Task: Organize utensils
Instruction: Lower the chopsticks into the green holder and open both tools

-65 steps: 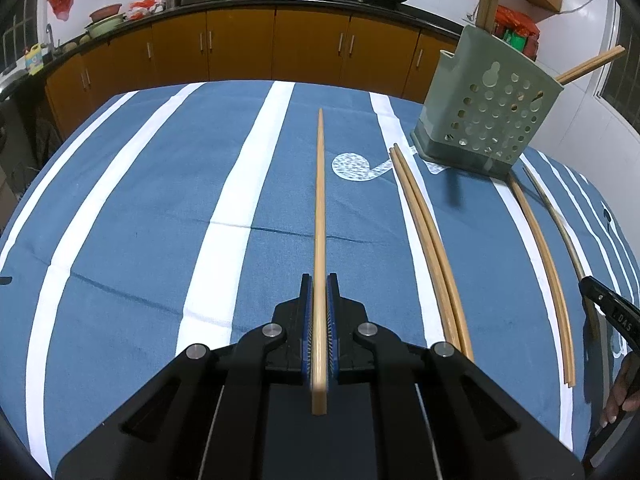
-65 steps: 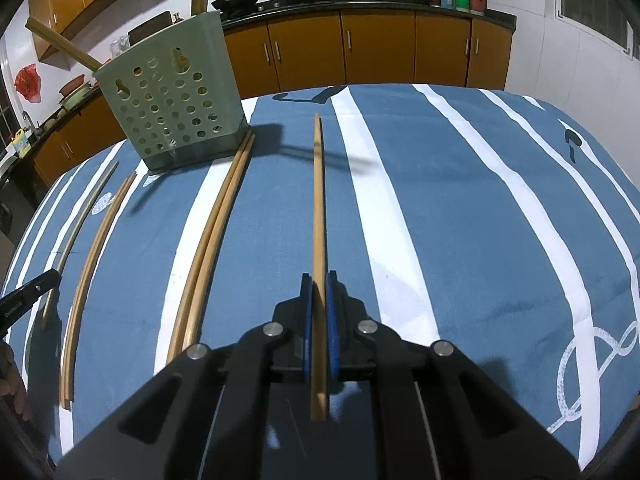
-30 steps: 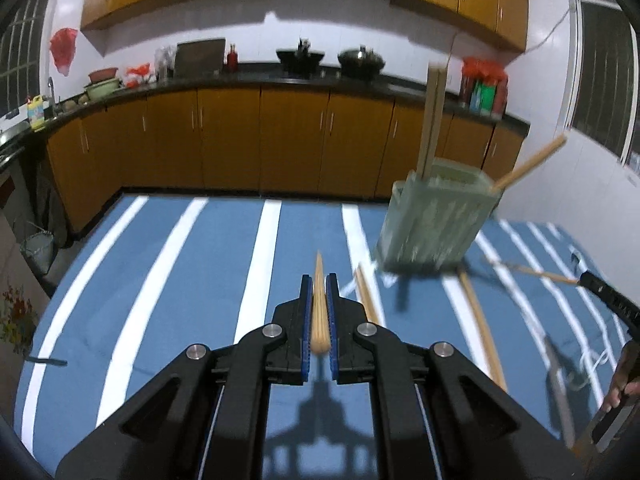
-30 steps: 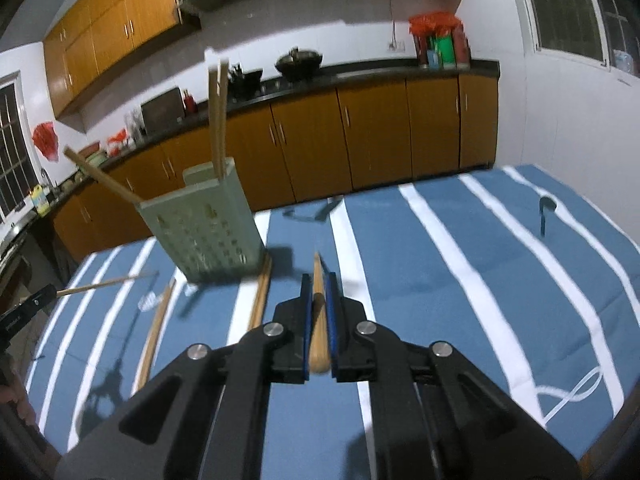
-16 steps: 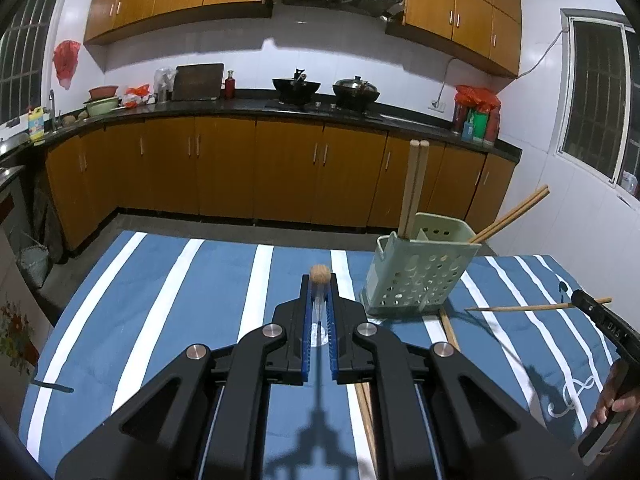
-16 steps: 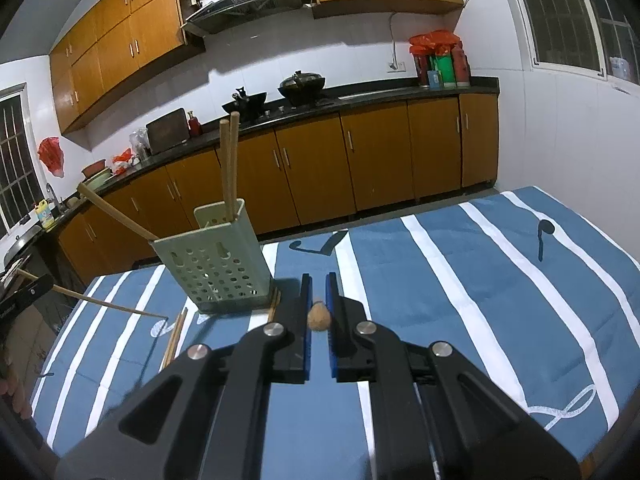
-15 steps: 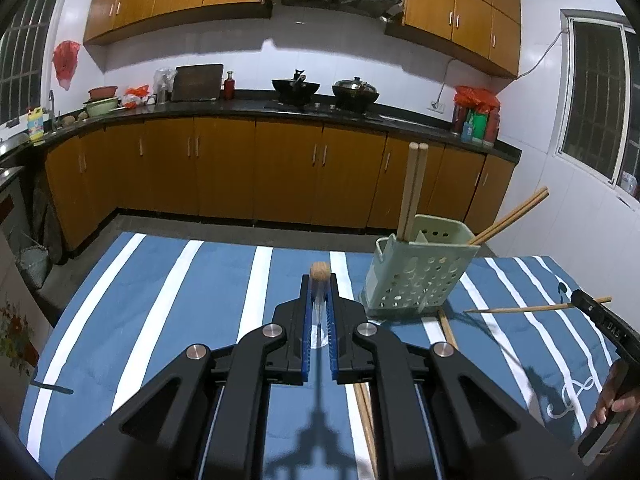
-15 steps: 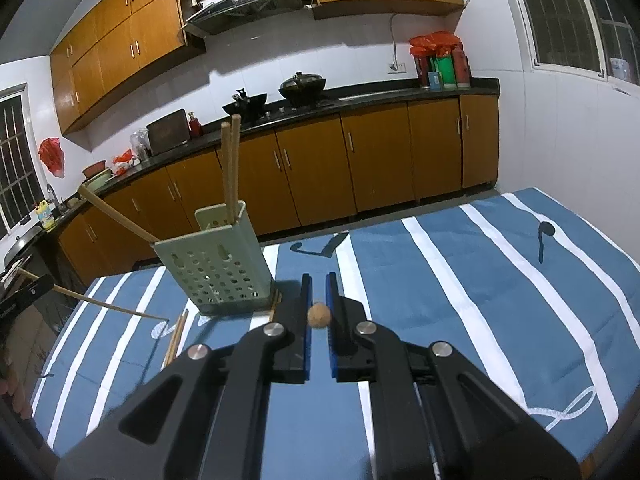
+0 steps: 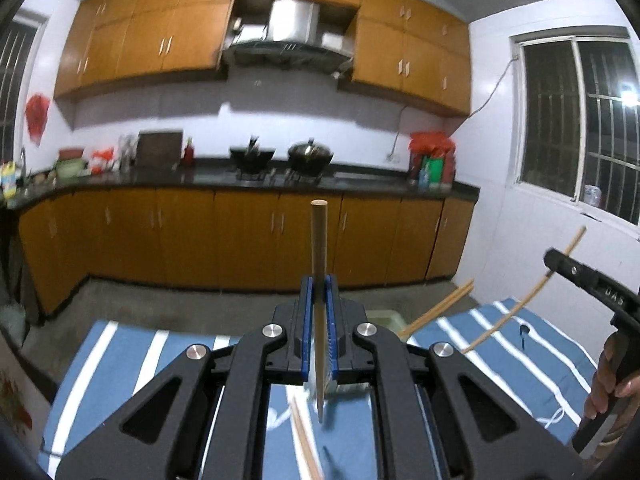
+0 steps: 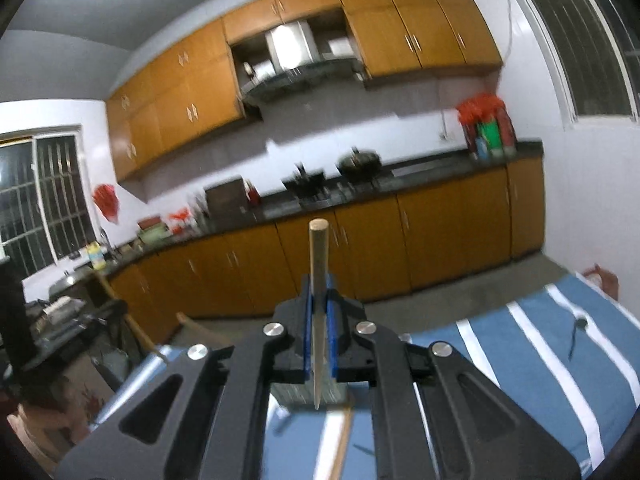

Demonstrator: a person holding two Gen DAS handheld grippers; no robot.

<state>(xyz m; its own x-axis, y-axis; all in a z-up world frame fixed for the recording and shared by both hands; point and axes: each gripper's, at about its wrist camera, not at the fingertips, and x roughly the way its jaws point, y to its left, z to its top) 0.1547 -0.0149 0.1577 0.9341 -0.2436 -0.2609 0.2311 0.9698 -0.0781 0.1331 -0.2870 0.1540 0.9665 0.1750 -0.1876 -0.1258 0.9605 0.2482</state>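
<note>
Our left gripper [image 9: 319,322] is clamped on a chopstick [image 9: 319,256], its blue ribbed pads pressing the stick from both sides. The chopstick is a pale round wooden rod; its blunt flat end stands up and away from us against the cabinet doors, and its thinner end tapers to a point below the pads, so the long axis runs nearly straight along the gripper's line, tipped upward.

Our right gripper [image 10: 319,320] is likewise closed on a second chopstick [image 10: 318,264], the same smooth light wood, blunt end up and forward, tapered tip down toward us.

Below both grippers lies the worktop [image 9: 132,356], covered in blue cloth with white stripes. Just past the left gripper we see the pale green rim of the utensil holder [image 9: 386,316], mostly hidden behind the black gripper body; wooden chopsticks [image 9: 444,305] lean out of it to the right. In the right wrist view the holder [image 10: 292,394] shows only as a blurred greenish wall behind the pads. Another chopstick [image 9: 306,446] lies flat on the cloth beneath the left gripper. At the right edge of the left view, a hand [image 9: 610,384] grips the other gripper's black handle.
</note>
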